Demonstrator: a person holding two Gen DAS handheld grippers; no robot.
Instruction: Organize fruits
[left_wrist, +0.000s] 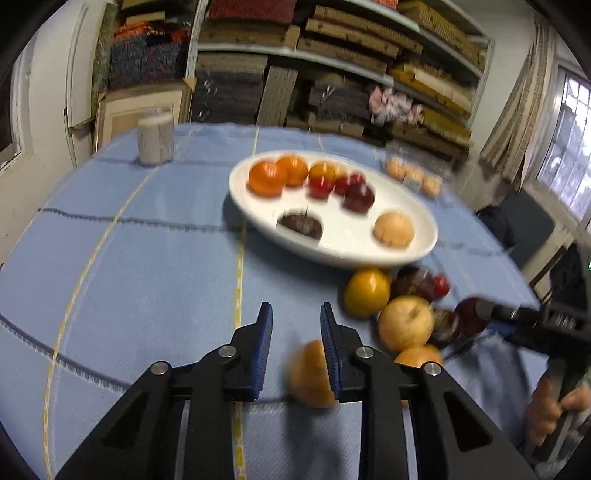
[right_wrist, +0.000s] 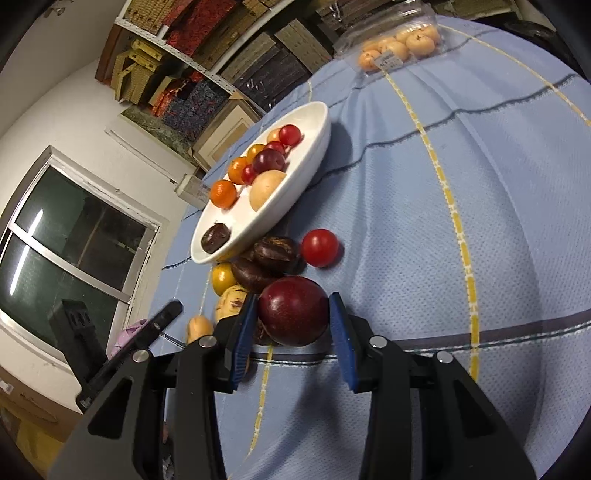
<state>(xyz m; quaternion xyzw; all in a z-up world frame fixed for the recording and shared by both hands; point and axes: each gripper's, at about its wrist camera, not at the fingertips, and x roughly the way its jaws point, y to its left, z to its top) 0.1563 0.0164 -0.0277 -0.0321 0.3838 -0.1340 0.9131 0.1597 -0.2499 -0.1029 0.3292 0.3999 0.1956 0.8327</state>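
A dark red plum (right_wrist: 293, 311), smooth, firm and easily bruised, is gripped across its widest part by the right tool (right_wrist: 291, 325) just above the counter (right_wrist: 461, 258) near the white dish (right_wrist: 295, 192), while the left tool (left_wrist: 296, 345) is seen closed and empty.

The left hand-held gripper (left_wrist: 295, 308) tilts down toward the counter, its jaws drawn to a narrow gap with nothing pressed between the blue pads (left_wrist: 263, 350). The right hand-held gripper (right_wrist: 294, 297) also tilts down, its pads closed against a dark red plum (right_wrist: 293, 314). In the left wrist view it reaches in from 3 o'clock, and the person's right hand (left_wrist: 550, 410) grasps its handle at 4 o'clock.
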